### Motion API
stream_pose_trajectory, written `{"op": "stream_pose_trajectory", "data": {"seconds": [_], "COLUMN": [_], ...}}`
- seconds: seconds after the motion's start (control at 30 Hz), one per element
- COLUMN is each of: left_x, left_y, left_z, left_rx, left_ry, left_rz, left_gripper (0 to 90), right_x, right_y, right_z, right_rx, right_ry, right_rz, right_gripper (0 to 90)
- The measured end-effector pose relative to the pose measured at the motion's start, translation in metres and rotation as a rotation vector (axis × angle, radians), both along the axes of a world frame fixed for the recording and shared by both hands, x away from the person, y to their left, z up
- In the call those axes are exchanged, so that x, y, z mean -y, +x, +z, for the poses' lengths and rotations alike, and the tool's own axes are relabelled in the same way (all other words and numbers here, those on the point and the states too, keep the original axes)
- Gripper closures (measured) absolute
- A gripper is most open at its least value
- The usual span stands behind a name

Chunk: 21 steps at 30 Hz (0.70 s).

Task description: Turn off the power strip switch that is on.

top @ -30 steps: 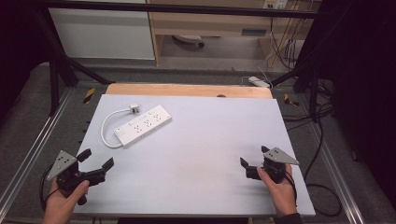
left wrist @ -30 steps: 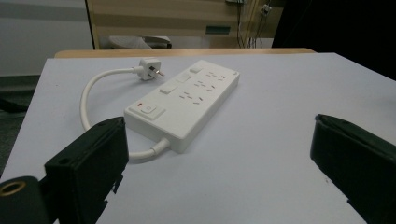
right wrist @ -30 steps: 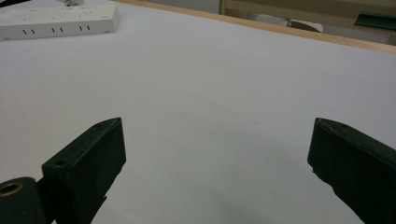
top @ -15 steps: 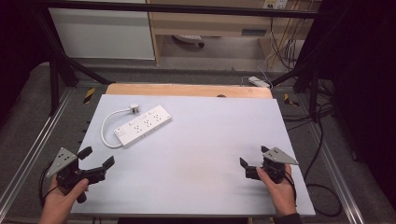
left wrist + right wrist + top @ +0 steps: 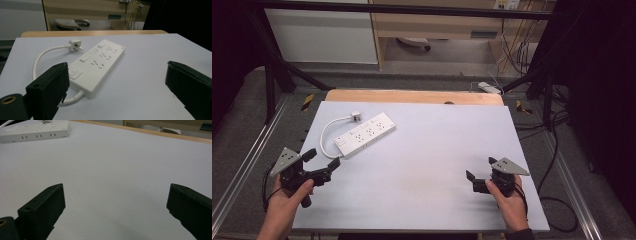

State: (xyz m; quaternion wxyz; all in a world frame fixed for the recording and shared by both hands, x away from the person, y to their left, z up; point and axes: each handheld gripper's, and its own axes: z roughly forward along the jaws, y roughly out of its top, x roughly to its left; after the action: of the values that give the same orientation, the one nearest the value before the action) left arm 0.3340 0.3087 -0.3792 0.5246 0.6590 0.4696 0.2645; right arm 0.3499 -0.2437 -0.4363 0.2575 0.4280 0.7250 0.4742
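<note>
Pale grey table (image 5: pixel 427 165), high view: white plastic power strip (image 5: pixel 364 134) lies diagonally far-left, nearer left gripper (image 5: pixel 323 163), fingers wide, empty | left gripper view: strip just ahead, long axis running away rightward | right gripper view: right gripper (image 5: pixel 115 212) apparently well apart, spread, empty.

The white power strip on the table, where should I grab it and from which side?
Grip the power strip across its narrow width near the switch end, coming with the left gripper, jaws wide open and nearest. It lies flat and diagonal; its long parallel sides suit two jaws, and the cable curls clear.
</note>
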Motion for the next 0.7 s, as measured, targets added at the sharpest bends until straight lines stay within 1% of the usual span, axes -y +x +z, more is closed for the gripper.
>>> {"op": "stream_pose_trajectory", "data": {"seconds": [0.13, 0.17, 0.2, 0.23, 0.27, 0.47, 0.57, 0.7], "left_x": [0.004, 0.007, 0.007, 0.010, 0.010, 0.020, 0.022, 0.025], "left_y": [0.009, 0.014, 0.014, 0.019, 0.019, 0.033, 0.039, 0.045], "left_z": [0.006, 0.008, 0.008, 0.011, 0.011, 0.024, 0.029, 0.033], "left_rx": [0.000, 0.000, 0.000, 0.001, 0.001, 0.015, 0.021, 0.025], "left_ry": [0.011, 0.012, 0.012, 0.014, 0.014, 0.033, 0.038, 0.044], "left_rz": [-0.006, -0.008, -0.008, -0.014, -0.014, -0.024, -0.020, -0.022], "left_gripper": [5.4, 5.3, 5.3, 5.3, 5.3, 5.2, 5.2, 5.2], "right_x": [0.001, 0.001, 0.001, 0.003, 0.003, 0.004, 0.004, 0.004], "right_y": [0.000, -0.001, -0.001, -0.001, -0.001, -0.001, -0.001, -0.001], "right_z": [0.001, 0.002, 0.002, 0.002, 0.002, 0.002, 0.002, 0.003], "right_rx": [0.010, 0.012, 0.012, 0.014, 0.014, 0.015, 0.016, 0.015], "right_ry": [-0.001, 0.006, 0.006, 0.010, 0.010, 0.019, 0.022, 0.027], "right_rz": [-0.008, -0.012, -0.012, -0.016, -0.016, -0.017, -0.014, -0.013], "right_gripper": [2.3, 2.3, 2.3, 2.5, 2.5, 2.2, 2.1, 2.1]}}
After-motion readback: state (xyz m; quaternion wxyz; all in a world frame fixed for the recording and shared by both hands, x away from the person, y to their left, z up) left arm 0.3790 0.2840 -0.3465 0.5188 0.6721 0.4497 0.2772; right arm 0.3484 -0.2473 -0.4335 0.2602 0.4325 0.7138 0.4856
